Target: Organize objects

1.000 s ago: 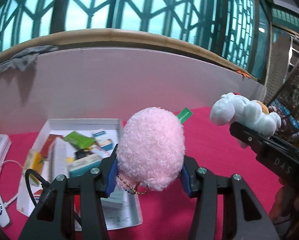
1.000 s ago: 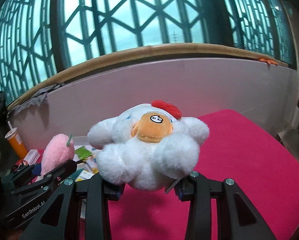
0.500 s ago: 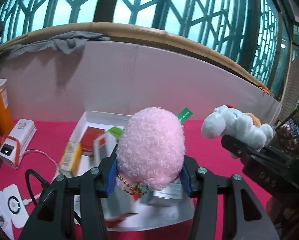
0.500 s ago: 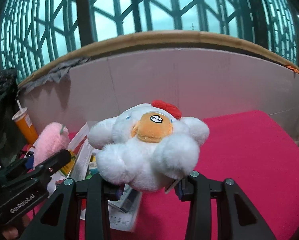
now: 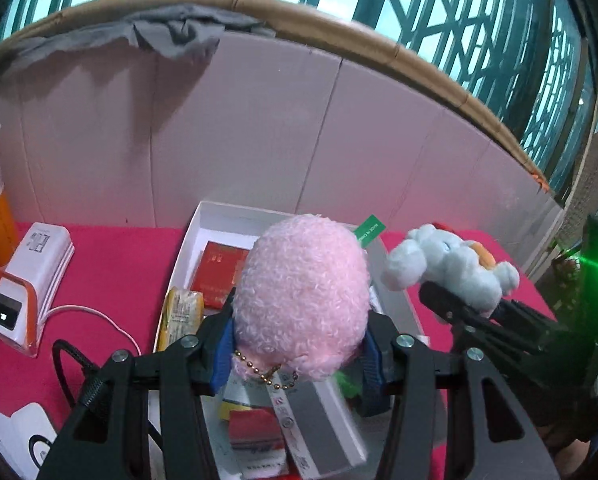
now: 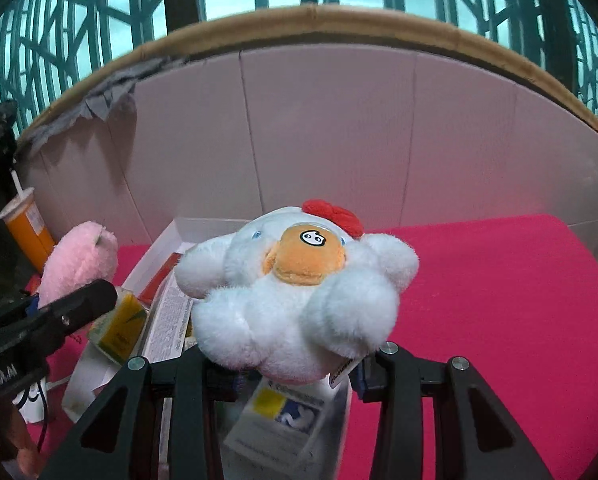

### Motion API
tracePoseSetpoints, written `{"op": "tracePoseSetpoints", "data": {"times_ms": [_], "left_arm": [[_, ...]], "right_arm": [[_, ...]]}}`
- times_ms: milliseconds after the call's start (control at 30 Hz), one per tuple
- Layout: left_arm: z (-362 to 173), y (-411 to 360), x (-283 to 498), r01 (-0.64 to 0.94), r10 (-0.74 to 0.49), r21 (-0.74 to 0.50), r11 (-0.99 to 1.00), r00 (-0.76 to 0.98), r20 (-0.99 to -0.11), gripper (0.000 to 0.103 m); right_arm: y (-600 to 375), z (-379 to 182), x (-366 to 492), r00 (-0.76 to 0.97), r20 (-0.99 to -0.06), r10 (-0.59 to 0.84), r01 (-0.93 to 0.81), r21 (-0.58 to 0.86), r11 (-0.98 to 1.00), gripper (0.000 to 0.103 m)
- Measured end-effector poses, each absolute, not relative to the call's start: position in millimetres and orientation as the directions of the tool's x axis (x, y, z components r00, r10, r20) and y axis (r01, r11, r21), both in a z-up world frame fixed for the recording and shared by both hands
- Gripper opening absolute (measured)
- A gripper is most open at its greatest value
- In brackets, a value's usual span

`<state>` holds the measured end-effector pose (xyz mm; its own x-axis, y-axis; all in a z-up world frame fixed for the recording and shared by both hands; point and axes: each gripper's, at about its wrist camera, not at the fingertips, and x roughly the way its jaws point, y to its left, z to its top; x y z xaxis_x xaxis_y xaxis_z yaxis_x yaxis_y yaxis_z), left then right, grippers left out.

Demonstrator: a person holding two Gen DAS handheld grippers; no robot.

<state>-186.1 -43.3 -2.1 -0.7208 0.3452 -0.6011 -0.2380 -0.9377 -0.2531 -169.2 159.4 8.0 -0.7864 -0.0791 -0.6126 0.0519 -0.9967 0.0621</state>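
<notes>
two plush toys held over the white box

while both toys hang above the white box (image 5: 187,240), each is carried in its own tongs, which looks like a way to bring them over the box together for sorting.

nearest in the left wrist view, the left gripper (image 5: 299,344) is pinched onto the pink plush (image 5: 303,296); its blue-padded fingers (image 5: 223,356) press into the lower sides of the fluffy body, so the gap is only as wide as the squeezed toy. a gold bead chain (image 5: 267,376) dangles from the plush just above the near end of the box. the toy is clear of the box contents, as far as i can tell.

in the right wrist view, the right gripper (image 6: 283,364) is likewise clamped on the white chicken plush (image 6: 299,292), gripping it low under its belly, face and red comb turned up. this toy hovers over the box's right side, above a white carton (image 6: 283,416).

inside the box lie a yellow pack (image 5: 181,316) at its left wall and a red packet (image 5: 219,272) farther in. left of the box, on the pink cloth (image 6: 499,300), sits a white and orange device (image 5: 27,284) with a cable. beyond that stands an orange cup (image 6: 27,228), and behind the box rises the pale panel (image 5: 259,128).

my judgement: the soft bodies deform easily, so the grips are low and firm; release over the box seems the next step.
</notes>
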Motion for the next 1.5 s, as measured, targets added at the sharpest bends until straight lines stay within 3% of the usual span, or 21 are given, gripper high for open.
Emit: {"op": "tracePoseSetpoints", "data": {"times_ms": [167, 200, 233, 300, 367, 1033, 1267, 1500], "left_arm": [[-13.9, -40.9, -198.8, -0.216, 0.329, -0.254, -0.943, -0.717, -0.615, 0.058], [-15.3, -40.3, -199.5, -0.209, 0.321, -0.249, -0.946, -0.719, -0.616, 0.072], [-15.9, -40.0, -199.2, -0.202, 0.313, -0.244, -0.948, -0.724, -0.615, 0.092], [-15.4, -41.5, -195.6, -0.181, 0.286, -0.23, -0.956, -0.745, -0.603, 0.103], [-14.6, -45.9, -192.2, -0.158, 0.266, -0.228, -0.961, -0.76, -0.593, 0.103], [11.8, -11.8, -126.9, -0.131, 0.161, -0.093, -0.987, -0.816, -0.556, 0.103], [18.4, 7.1, -97.3, -0.114, 0.071, 0.047, -0.992, -0.842, -0.534, 0.103], [19.8, 10.8, -61.1, -0.14, 0.13, -0.019, -0.99, -0.85, -0.51, 0.103]], "right_arm": [[143.0, -6.9, -199.4, -0.764, -0.639, -0.085, 0.076, 0.043, -0.996, 0.048], [138.7, -11.1, -204.8, -0.749, -0.657, -0.09, 0.092, 0.031, -0.995, 0.058], [135.6, -14.6, -206.7, -0.742, -0.666, -0.081, 0.096, 0.015, -0.995, 0.065], [135.2, -16.1, -201.7, -0.754, -0.652, -0.08, 0.1, 0.007, -0.995, 0.085], [137.9, -14.5, -195.7, -0.763, -0.641, -0.076, 0.097, 0.003, -0.995, 0.09], [183.8, 11.0, -100.0, -0.792, -0.599, -0.116, 0.074, 0.095, -0.993, 0.095], [200.9, 12.2, -63.4, -0.809, -0.577, -0.109, 0.054, 0.112, -0.992, 0.095], [222.7, 6.7, -30.8, -0.828, -0.555, -0.081, -0.014, 0.165, -0.986, 0.096]]}}
